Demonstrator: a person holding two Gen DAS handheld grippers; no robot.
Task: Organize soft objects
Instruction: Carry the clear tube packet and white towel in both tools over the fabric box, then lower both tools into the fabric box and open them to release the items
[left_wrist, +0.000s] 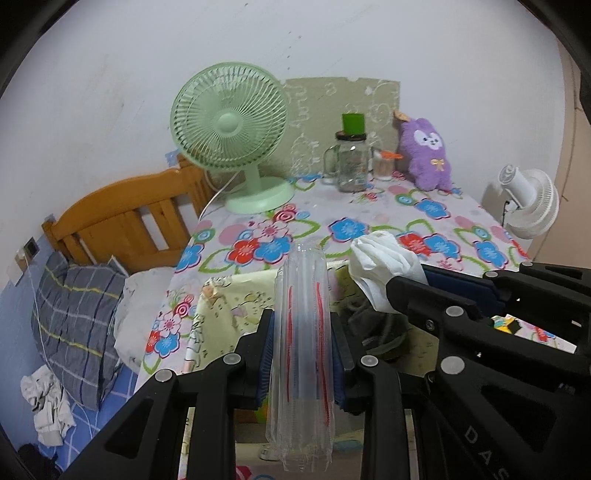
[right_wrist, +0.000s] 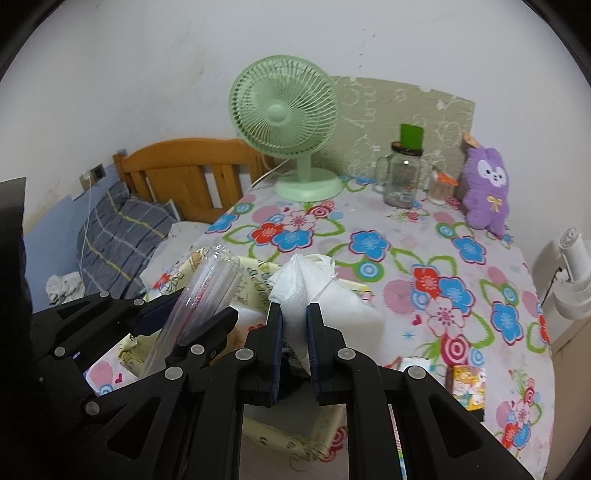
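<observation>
My left gripper (left_wrist: 302, 321) is shut on a clear inflated air-cushion tube (left_wrist: 303, 339) with red lines, which stands upright between the pads. To its right, my right gripper (left_wrist: 406, 280) is shut on a crumpled white tissue (left_wrist: 380, 258). In the right wrist view the right gripper (right_wrist: 294, 308) pinches the tissue (right_wrist: 303, 273) from both sides, and the left gripper (right_wrist: 201, 306) holds the tube (right_wrist: 210, 284) tilted at the left. Both hang over a pale yellow fabric box (left_wrist: 236, 295) on the flowered table (right_wrist: 406, 258). Dark green cloth (left_wrist: 380, 332) lies inside the box.
A purple plush toy (right_wrist: 485, 188), a glass jar (right_wrist: 400, 181) and a green fan (right_wrist: 284, 110) stand along the table's far edge. A white fan (right_wrist: 576, 273) is off to the right. A small colourful pack (right_wrist: 467, 387) lies near right. A bed with a checked pillow (left_wrist: 74, 306) is at left.
</observation>
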